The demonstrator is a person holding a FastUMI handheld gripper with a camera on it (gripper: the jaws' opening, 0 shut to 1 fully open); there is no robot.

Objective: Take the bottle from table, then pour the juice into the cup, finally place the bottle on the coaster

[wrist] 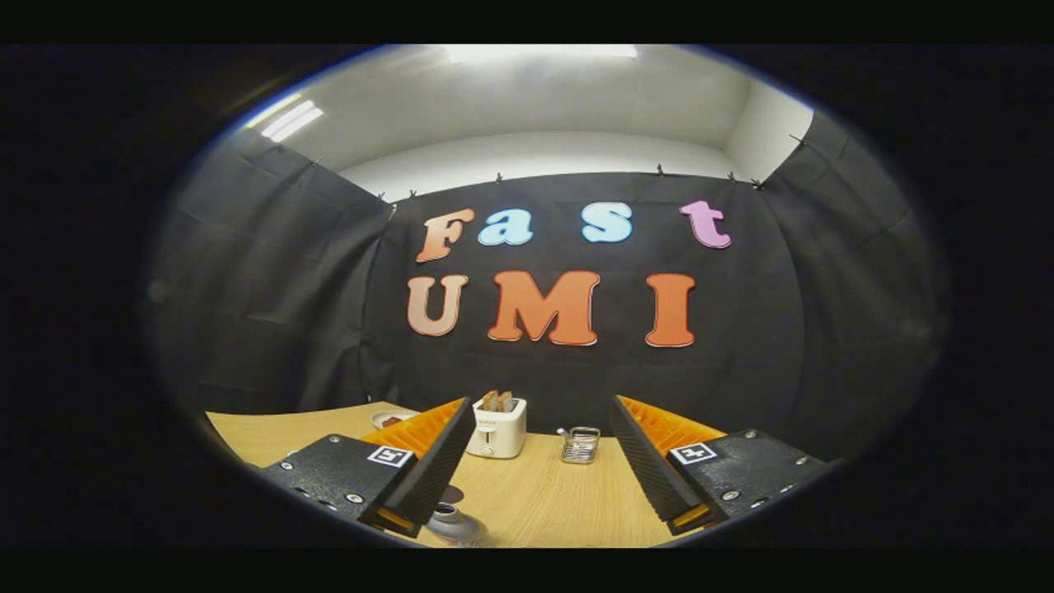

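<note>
- Nearest to me, my gripper (535,486) is spread wide with nothing between its fingers, only bare surface (543,502) showing in the gap. I judge the wide spread is there so a round body can slip in without being knocked.
- Low down, touching the inner tip of my left finger as I see it, sits the bottle (454,525). Its neck and shoulder show from above, so it stands upright, which should keep the juice in until I tilt it.
- Just behind the bottle, half hidden by that same finger, lies a small dark round patch (452,494). It might be the coaster, but I cannot tell.
- Well beyond the bottle, near the booth wall, stands a toaster (496,428) with two slices poking up from its slots.
- Right of the toaster, apart from it, is a small glass (580,445) with something thin leaning in it. Whether this is the cup for pouring I cannot say.
- Left of the toaster, a plate (394,418) peeks out behind my left finger.
- My judgement: the first step is not yet done. The bottle sits off to the left of my gap, not in it, so I would need to swing left and drop lower before closing.
</note>
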